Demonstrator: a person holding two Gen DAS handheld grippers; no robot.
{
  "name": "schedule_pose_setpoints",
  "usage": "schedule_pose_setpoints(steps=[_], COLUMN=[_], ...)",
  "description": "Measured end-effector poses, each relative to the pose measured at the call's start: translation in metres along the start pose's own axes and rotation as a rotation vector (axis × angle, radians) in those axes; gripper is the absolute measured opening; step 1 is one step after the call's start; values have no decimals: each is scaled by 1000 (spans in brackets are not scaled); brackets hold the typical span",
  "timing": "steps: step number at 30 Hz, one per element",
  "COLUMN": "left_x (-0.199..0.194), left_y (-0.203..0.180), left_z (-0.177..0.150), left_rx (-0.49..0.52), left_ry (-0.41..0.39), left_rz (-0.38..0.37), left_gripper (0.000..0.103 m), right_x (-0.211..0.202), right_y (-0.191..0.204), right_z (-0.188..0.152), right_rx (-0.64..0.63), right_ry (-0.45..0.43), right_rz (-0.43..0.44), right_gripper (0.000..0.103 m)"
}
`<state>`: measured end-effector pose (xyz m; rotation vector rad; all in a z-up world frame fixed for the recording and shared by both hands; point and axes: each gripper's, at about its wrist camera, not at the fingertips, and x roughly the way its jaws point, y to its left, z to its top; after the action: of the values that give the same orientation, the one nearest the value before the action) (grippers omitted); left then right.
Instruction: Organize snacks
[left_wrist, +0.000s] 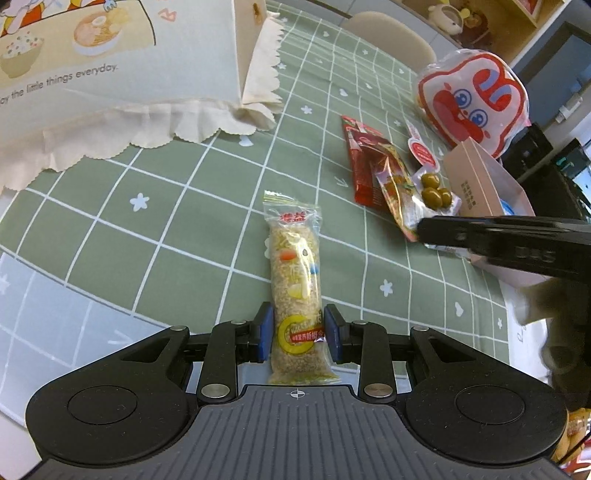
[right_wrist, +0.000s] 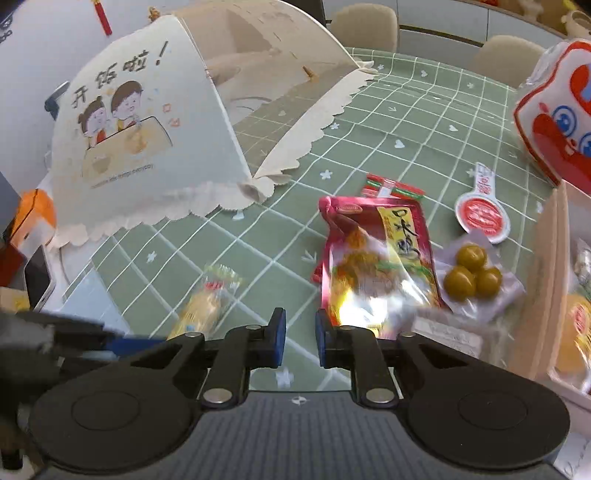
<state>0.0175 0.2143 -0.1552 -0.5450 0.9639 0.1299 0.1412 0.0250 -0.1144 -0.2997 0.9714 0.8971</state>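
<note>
Open green tablecloth (left_wrist: 207, 236) beyond cereal bar (left_wrist: 295, 280)

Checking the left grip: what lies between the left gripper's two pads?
The rice bar, lengthwise between the left gripper pads; they press on its sides. Left wrist view shows it.

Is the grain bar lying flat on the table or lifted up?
Flat: the grain bar lies along the green tablecloth, between the left gripper pads.

left gripper (left_wrist: 298, 334): pointing steeply down, pads pressed on something narrow. right gripper (right_wrist: 299, 338): same tilt, jaws near closed, holding nothing.
</note>
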Motion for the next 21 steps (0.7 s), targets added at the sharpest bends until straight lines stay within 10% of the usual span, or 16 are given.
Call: schedule_pose_setpoints(steps=[6,12,21], left_x=[1,1,-3], left_y=[-3,-5,1], left_z=[1,3,-3], left_rx=[11,41,27], left_ry=[12,44,48], left_rz=[8,17,-11], left_gripper=[34,34,34], right_x=[-6,49,107], right_y=[-44,-114,-136], right_z=[50,123,134], right_rx=[36,198,194], right_ry=[-39,95,175], right_rz=[-185,-210,-309], right_gripper=[74,71,26])
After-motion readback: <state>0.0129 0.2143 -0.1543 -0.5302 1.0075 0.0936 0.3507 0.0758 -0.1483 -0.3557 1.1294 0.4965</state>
